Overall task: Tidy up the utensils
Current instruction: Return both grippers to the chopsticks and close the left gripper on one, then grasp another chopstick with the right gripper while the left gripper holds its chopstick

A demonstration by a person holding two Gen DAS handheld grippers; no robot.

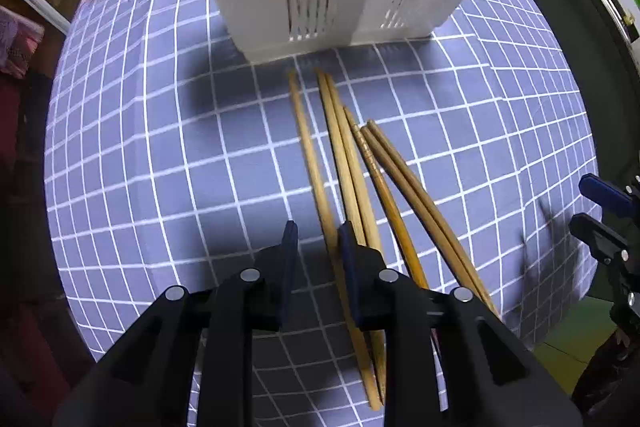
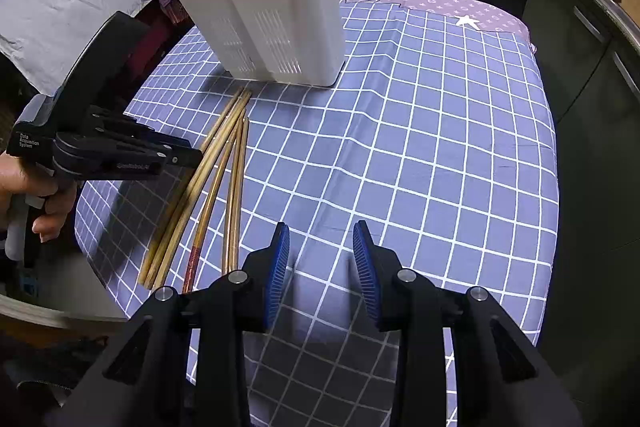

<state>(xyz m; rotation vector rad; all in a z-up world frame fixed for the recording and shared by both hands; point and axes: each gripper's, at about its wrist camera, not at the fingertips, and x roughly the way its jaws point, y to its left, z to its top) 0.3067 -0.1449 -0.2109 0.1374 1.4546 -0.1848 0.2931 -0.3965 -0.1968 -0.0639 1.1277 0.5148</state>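
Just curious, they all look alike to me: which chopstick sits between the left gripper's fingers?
The pale chopstick lying leftmost of the bunch, apart from the others; it alone runs between the left gripper fingers.

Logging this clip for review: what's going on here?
A person holds tongs in each hand over a checked tablecloth. Six chopsticks lie loose in front of a white utensil holder. The left tongs straddle one chopstick, not clearly gripping it. The right tongs hover open over bare cloth, holding nothing.

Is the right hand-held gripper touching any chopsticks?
Apart. The right wrist view shows the right hand-held gripper open over bare cloth, with the chopsticks lying off to its side.
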